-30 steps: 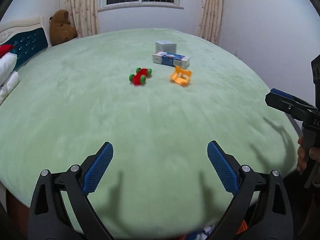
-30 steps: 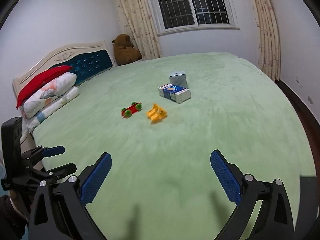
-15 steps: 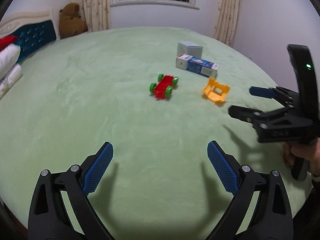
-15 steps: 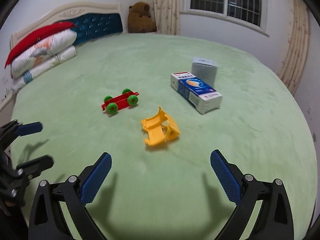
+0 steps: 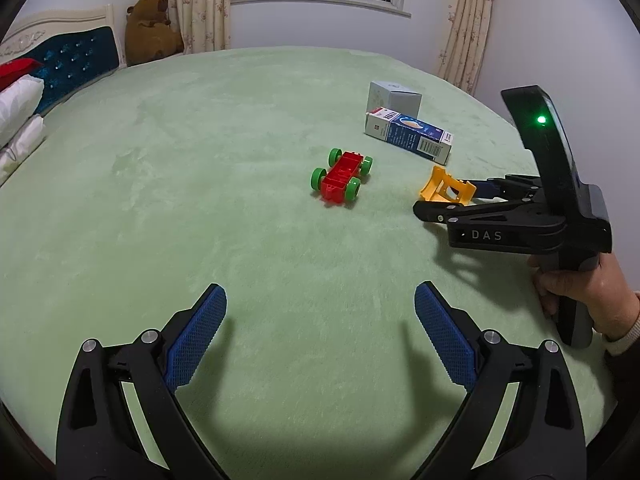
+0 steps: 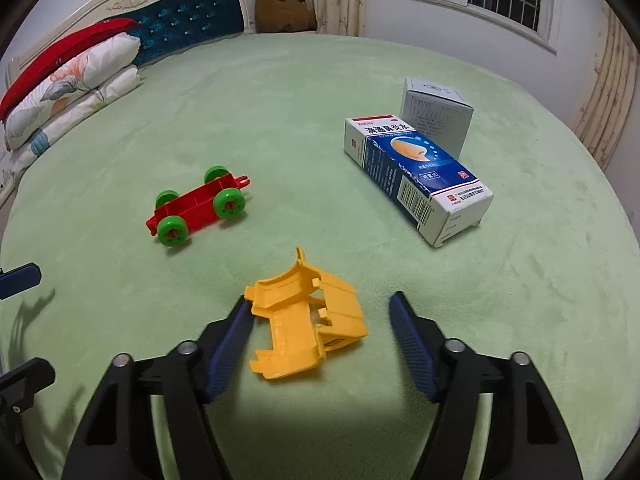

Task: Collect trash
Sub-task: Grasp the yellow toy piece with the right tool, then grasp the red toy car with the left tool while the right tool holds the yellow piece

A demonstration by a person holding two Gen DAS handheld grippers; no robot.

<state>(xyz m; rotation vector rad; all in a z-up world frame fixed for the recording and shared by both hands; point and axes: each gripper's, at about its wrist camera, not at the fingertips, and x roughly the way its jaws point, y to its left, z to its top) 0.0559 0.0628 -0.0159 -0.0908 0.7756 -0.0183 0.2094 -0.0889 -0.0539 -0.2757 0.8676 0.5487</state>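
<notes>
1. Yellow plastic piece (image 6: 308, 324) lies on the green bedspread (image 6: 280, 120), between your right gripper (image 6: 320, 344) fingers, now closing; left pad at its edge, right pad clear
2. Half a second ago that gripper stood wide and short of it: pickup begun
3. Left gripper (image 5: 320, 336) open, empty
4. Red wheeled toy (image 6: 198, 210) and blue carton (image 6: 416, 176) lie beyond, untouched

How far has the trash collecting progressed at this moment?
Nothing looks collected yet: the red toy car, blue box and grey box all lie on the green bed. In hand: the right gripper is closing around the yellow plastic piece, not yet pinched. The left gripper is open and empty.
</notes>
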